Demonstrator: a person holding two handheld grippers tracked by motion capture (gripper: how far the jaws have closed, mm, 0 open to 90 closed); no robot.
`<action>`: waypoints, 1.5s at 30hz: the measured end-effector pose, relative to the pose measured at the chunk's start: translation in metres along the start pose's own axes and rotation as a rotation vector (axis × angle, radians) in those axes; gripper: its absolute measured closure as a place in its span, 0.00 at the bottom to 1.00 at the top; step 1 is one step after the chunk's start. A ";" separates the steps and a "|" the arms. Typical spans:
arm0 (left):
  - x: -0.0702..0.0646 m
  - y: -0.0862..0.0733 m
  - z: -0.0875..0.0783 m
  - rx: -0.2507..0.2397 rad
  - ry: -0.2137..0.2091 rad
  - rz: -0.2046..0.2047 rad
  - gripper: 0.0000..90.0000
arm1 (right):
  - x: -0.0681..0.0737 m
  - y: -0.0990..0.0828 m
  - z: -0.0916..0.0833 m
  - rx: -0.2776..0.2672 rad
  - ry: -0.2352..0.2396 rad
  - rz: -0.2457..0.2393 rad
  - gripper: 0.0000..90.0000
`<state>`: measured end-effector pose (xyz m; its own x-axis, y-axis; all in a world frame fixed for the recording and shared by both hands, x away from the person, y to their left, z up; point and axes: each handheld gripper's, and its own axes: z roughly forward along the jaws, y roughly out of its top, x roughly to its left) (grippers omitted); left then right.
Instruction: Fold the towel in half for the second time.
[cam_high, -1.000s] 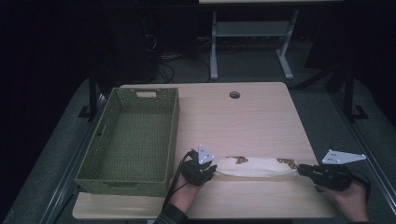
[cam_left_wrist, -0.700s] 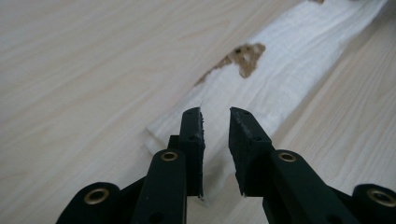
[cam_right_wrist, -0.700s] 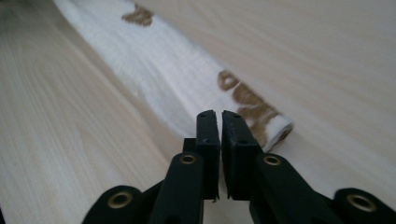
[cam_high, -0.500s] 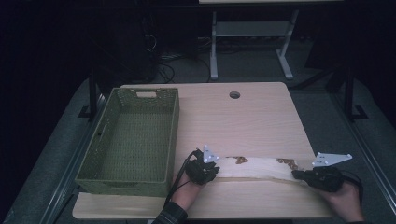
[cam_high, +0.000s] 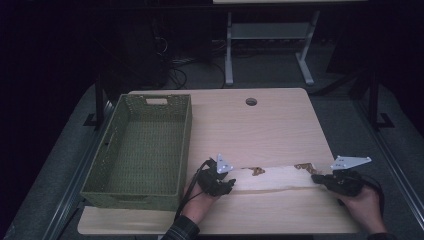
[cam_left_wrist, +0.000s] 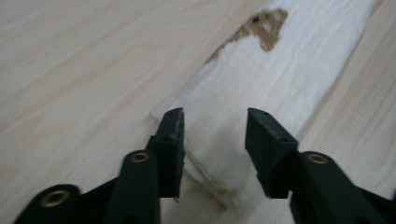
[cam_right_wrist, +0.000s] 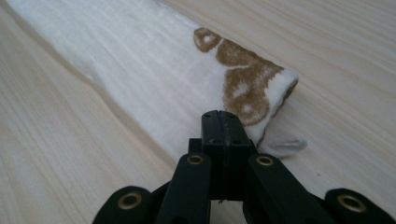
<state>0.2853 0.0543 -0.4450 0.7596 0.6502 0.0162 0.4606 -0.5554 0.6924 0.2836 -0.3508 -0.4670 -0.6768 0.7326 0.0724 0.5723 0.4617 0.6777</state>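
Cloth (cam_high: 272, 178), folded into a long strip, lies along the bench's (cam_high: 260, 125) near edge. Our left claw (cam_left_wrist: 214, 140) has just been opening, jaws apart astride one end; our right claw (cam_right_wrist: 223, 122) stays clamped on the other, so we're letting go.

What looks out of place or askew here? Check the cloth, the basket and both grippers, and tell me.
Nothing stands out. The white cloth lies folded in a long strip, flat on the table. The right gripper is shut at its patterned end; the left gripper, jaws just opened, straddles the other end. The green basket sits square beside them.
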 end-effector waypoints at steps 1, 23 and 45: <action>0.001 0.001 -0.001 -0.006 0.000 0.003 0.59 | 0.000 0.001 0.001 0.004 0.001 -0.004 1.00; 0.007 0.003 0.003 -0.031 -0.051 0.032 0.42 | -0.034 0.046 0.041 0.005 -0.048 0.002 1.00; 0.011 0.006 0.006 -0.029 -0.070 0.058 0.34 | -0.059 0.090 0.080 0.005 0.001 0.014 1.00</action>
<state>0.2991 0.0550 -0.4451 0.8151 0.5793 0.0073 0.4025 -0.5752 0.7122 0.4121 -0.3120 -0.4688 -0.6696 0.7381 0.0827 0.5838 0.4543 0.6729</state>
